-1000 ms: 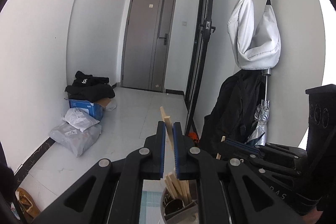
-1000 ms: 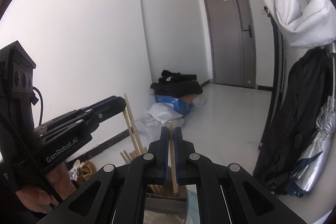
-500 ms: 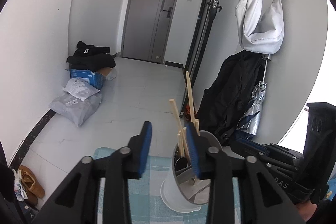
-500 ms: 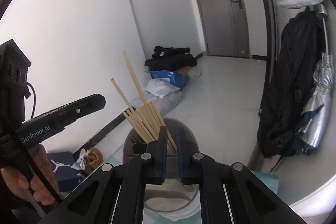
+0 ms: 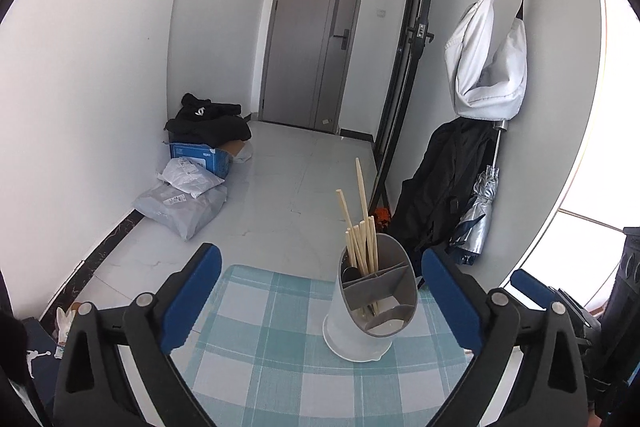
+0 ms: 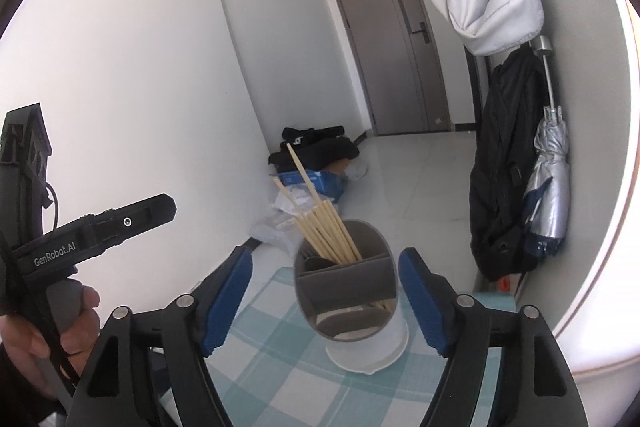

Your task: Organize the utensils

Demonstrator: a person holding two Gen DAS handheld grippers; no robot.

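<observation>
A white utensil holder [image 5: 360, 331] with grey dividers stands upright on the blue checked tablecloth [image 5: 260, 339]. Several wooden chopsticks [image 5: 362, 227] stand in its far compartment, next to a dark spoon [image 5: 351, 273]. My left gripper [image 5: 320, 291] is wide open and empty, its jaws either side of the holder and above the cloth. The holder [image 6: 360, 339] and chopsticks [image 6: 320, 223] also show in the right wrist view. My right gripper [image 6: 324, 301] is wide open and empty around the holder. The left gripper's body [image 6: 100, 231] shows at the left there.
The table's far edge [image 5: 280, 273] drops to a tiled floor. Parcels and a blue box [image 5: 192, 179] lie by the left wall. A black coat, umbrella [image 5: 480, 211] and white bag [image 5: 488, 67] hang on the right wall. A grey door [image 5: 312, 39] is at the back.
Both grippers have opened wide and pulled back from the holder. The chopsticks they held a second ago now stand in the holder.
</observation>
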